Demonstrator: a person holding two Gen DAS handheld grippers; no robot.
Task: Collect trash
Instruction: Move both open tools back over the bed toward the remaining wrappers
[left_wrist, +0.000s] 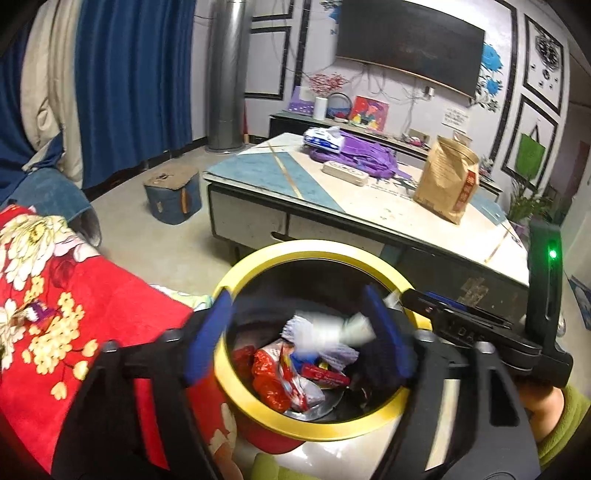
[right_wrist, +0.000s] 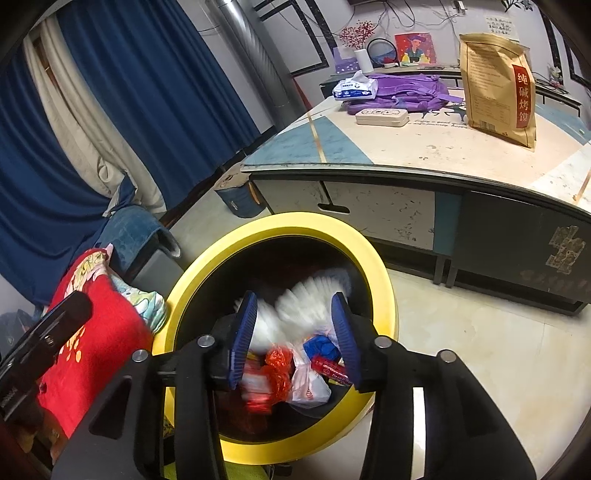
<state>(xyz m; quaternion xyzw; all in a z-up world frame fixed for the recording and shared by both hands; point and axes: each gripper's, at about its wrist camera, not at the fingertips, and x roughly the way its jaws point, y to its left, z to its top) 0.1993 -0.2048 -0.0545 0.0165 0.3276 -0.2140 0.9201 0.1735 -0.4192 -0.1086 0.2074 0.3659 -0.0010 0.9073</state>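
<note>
A round bin with a yellow rim (left_wrist: 314, 247) (right_wrist: 295, 225) stands on the floor under both grippers. Red wrappers (left_wrist: 269, 376) (right_wrist: 277, 365), a white plastic bag and other scraps lie inside it. My left gripper (left_wrist: 295, 293) hangs over the bin's mouth with its blue fingers wide apart; a blurred white wad of paper (left_wrist: 332, 328) is loose between them, close to the right finger. My right gripper (right_wrist: 294, 297) is also over the bin, jaws apart, with a blurred white crumpled paper (right_wrist: 306, 306) in the gap and not pinched.
A low table (left_wrist: 369, 206) stands behind the bin with a brown paper bag (left_wrist: 447, 177), a purple backpack (left_wrist: 365, 155) and a tissue pack on it. A red flowered blanket (left_wrist: 74, 295) lies left of the bin. A blue stool (left_wrist: 171, 195) sits on the floor.
</note>
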